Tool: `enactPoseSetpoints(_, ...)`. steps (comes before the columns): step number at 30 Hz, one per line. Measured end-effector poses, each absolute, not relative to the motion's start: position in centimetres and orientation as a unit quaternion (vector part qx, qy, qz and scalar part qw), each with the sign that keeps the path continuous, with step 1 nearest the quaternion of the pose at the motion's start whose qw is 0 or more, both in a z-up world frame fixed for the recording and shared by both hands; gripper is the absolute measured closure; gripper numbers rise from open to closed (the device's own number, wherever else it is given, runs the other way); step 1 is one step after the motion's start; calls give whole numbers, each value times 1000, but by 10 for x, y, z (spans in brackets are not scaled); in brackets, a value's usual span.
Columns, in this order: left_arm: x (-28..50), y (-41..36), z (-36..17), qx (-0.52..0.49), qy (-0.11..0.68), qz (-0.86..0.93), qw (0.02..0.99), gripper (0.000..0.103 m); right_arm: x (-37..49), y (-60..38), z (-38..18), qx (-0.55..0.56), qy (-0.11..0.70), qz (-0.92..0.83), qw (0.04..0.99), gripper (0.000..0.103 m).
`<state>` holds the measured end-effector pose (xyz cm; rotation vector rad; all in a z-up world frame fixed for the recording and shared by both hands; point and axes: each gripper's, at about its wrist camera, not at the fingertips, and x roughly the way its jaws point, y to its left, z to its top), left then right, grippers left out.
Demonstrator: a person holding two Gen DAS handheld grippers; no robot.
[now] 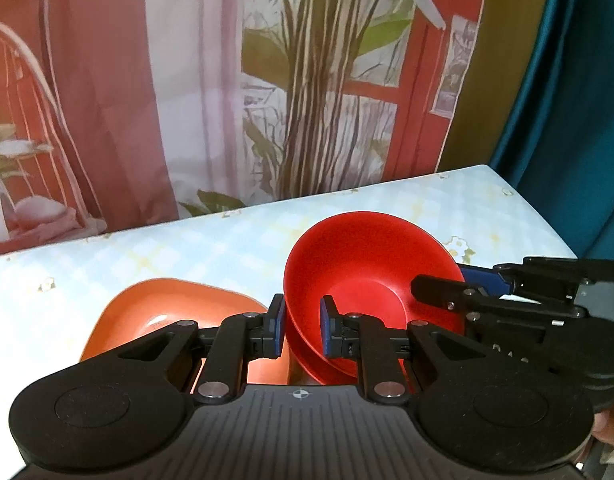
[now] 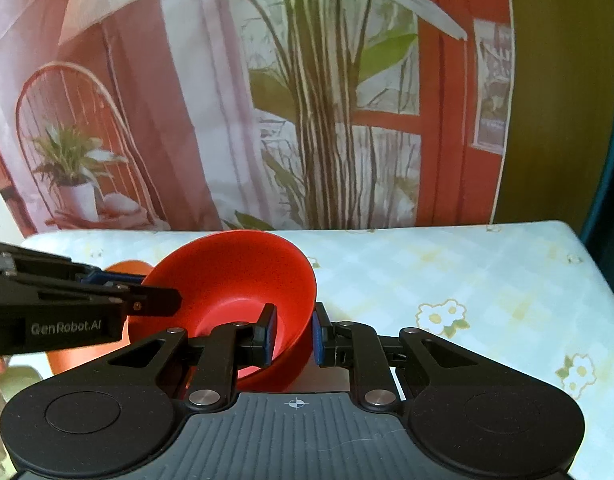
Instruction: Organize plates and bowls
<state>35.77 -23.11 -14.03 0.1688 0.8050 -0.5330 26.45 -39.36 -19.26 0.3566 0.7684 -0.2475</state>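
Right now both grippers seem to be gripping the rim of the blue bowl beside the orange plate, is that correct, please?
Nearly: the bowl is red, not blue, as the right wrist view shows. Both the left gripper and right gripper do grip its rim, beside the orange plate.

Home, printed curtain (image 2: 235, 120), floral tablecloth (image 2: 467, 280)

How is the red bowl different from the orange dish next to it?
The red bowl is round, deep and tipped up, pinched by both the left gripper and the right gripper. The orange dish is paler and shallower, with rounded corners, and lies flat on the table. Both are empty.
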Motion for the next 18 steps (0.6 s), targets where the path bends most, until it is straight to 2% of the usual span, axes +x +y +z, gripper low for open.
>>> enactPoseSetpoints(9,348,-219,-135,82,375,-249,889,83,256,-381,-191,142,373,-133,907,81)
enactPoseSetpoints(18,314,-177,-116,65,354,-232,903,81,230,-358,-172,161,343,-131,916,77)
